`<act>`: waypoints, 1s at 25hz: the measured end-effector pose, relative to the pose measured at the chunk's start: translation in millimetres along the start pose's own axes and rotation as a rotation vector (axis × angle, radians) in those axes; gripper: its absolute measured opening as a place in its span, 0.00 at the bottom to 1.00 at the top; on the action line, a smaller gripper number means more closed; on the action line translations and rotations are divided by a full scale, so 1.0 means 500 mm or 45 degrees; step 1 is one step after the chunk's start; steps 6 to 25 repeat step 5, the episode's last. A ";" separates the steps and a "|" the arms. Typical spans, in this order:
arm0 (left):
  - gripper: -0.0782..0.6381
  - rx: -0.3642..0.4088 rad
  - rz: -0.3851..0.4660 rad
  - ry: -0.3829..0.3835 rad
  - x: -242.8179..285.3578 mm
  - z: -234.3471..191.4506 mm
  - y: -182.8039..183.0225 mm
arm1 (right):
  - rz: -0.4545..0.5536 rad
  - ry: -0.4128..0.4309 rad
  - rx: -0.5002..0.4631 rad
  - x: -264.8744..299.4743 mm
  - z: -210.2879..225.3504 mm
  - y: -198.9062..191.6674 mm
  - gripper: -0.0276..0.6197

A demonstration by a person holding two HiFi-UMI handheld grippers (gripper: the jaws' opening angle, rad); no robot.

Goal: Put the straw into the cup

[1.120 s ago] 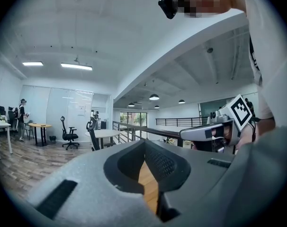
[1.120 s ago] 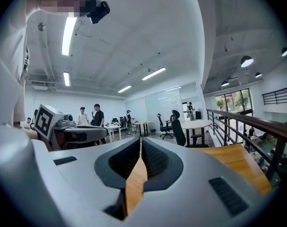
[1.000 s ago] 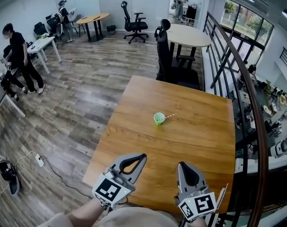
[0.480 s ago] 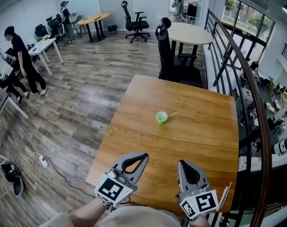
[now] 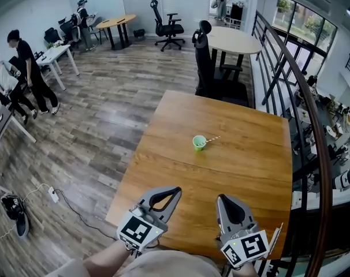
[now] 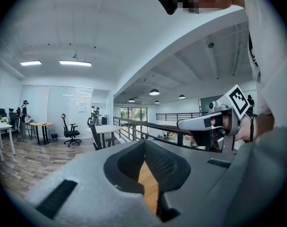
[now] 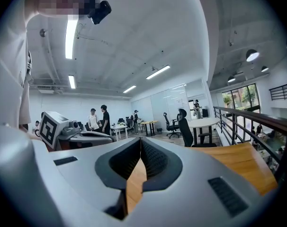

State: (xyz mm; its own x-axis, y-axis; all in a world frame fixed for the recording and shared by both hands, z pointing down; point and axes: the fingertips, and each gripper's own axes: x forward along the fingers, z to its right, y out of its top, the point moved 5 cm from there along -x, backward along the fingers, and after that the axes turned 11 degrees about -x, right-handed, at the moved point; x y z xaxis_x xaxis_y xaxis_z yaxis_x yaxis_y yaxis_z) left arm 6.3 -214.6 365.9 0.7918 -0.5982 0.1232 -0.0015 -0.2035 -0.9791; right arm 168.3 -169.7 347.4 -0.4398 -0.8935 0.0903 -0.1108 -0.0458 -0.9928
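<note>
In the head view a small green cup [image 5: 198, 143] stands upright near the middle of the wooden table [image 5: 250, 172]. A pale straw [image 5: 209, 139] rests in it and leans out over the rim to the right. Both grippers hover at the table's near edge, well short of the cup. My left gripper [image 5: 177, 190] is shut, its tips touching with nothing between them [image 6: 144, 142]. My right gripper [image 5: 220, 199] is shut and empty too [image 7: 141, 140]. The cup shows in neither gripper view.
A black office chair [image 5: 205, 62] stands at the table's far edge, with a round table [image 5: 233, 40] behind it. A dark railing [image 5: 313, 154] runs along the right side. People stand by desks at far left [image 5: 26, 68]. A cable and a shoe [image 5: 13, 219] lie on the floor.
Both grippers and the cup keep their places. The view has shifted slightly, and a second person has come into sight at the far left.
</note>
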 end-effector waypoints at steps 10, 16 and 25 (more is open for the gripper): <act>0.13 -0.006 -0.035 0.023 0.001 -0.001 -0.006 | 0.002 0.008 -0.010 -0.002 -0.006 0.006 0.08; 0.13 -0.006 -0.035 0.023 0.001 -0.001 -0.006 | 0.002 0.008 -0.010 -0.002 -0.006 0.006 0.08; 0.13 -0.006 -0.035 0.023 0.001 -0.001 -0.006 | 0.002 0.008 -0.010 -0.002 -0.006 0.006 0.08</act>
